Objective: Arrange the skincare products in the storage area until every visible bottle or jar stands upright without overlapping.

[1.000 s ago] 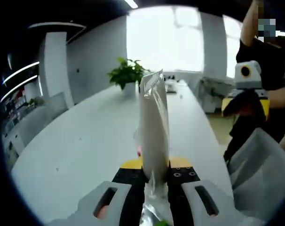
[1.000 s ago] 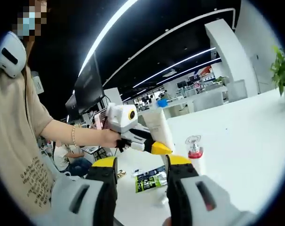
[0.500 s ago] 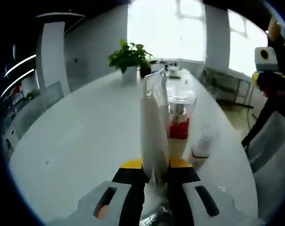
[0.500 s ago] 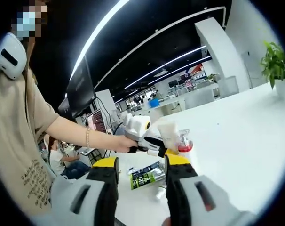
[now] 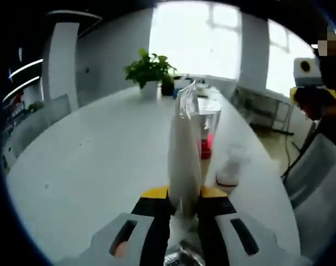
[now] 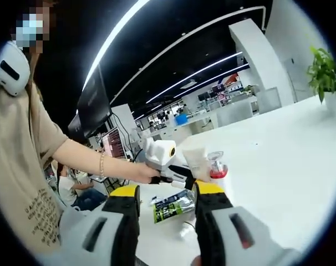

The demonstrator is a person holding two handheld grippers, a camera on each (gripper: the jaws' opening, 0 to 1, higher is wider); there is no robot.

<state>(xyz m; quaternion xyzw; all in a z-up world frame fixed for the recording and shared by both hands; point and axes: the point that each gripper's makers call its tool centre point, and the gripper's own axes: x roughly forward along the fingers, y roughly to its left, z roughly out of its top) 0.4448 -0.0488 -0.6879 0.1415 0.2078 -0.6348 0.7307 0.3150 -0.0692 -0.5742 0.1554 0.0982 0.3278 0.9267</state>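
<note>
Clamping the white tube (image 5: 184, 160) upright between its jaws, left gripper (image 5: 184, 206) could tip the red-collared pump bottle (image 5: 207, 130) just beyond; right gripper (image 6: 167, 195) gapes wide, holding nothing.

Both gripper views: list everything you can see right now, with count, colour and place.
Tube: one, white, upright, clamped by the left gripper.
Pump bottle: one, clear with red band, just behind the tube.
Small bottle: one, pale, lying right of the tube.
Packet: one, green and black, flat near the table edge.
Potted plant: one, green, far end.
Table: one, white.
Chair: one, grey, at the table's right.
Left gripper: yellow-tipped fingers.
Right gripper: open, empty.
Person's hand: holding the left gripper.
</note>
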